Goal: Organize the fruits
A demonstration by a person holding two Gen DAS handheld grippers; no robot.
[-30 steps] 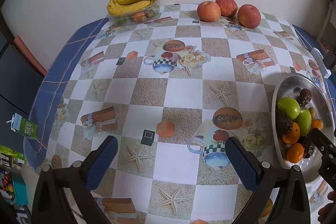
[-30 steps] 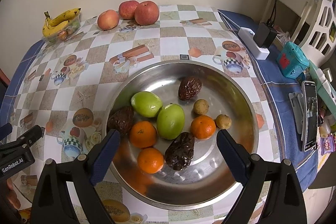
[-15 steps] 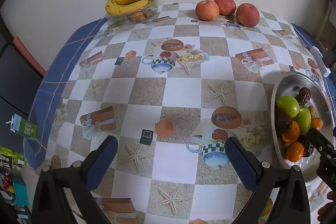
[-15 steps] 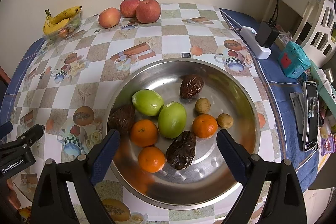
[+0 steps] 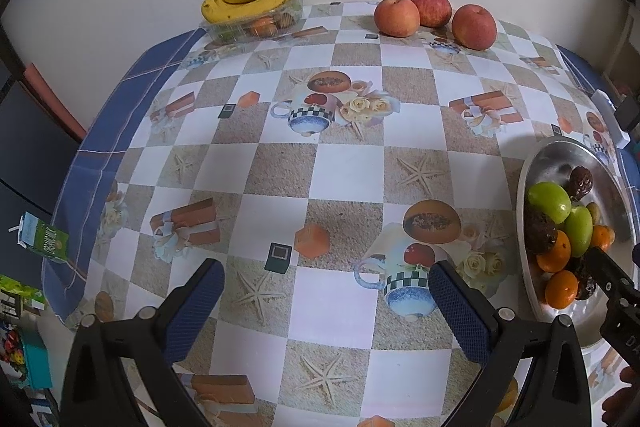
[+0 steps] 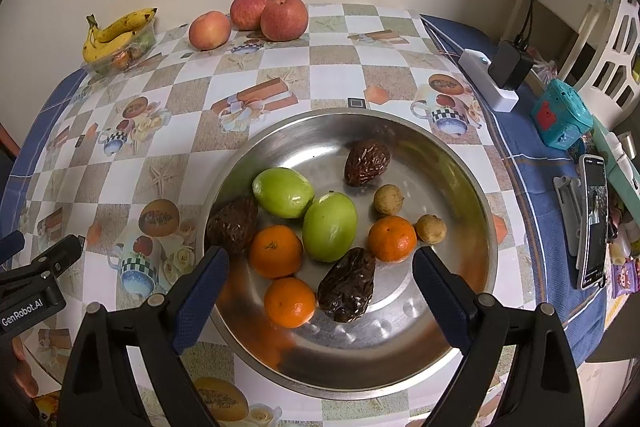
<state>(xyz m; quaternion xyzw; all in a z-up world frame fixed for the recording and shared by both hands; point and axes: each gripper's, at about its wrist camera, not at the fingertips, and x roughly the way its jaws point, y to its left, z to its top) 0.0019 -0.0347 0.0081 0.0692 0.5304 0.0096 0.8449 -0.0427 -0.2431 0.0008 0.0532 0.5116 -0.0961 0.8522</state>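
Right gripper (image 6: 320,283) is hovering over the steel bowl (image 6: 460,339), jaws wide apart, empty; nearest, an orange (image 6: 289,302) and a wrinkled dark fruit (image 6: 348,285) are touching at six o'clock. Risk: closing here could catch both, or send the round orange skidding on slick metal. Left gripper (image 5: 326,297) is hanging spread over bare tablecloth (image 5: 340,163). Far off at twelve, apples (image 6: 284,17); bananas (image 6: 116,33) at eleven, their tray's contents too blurred to name.

Three apples (image 6: 248,19), three oranges (image 6: 276,251)
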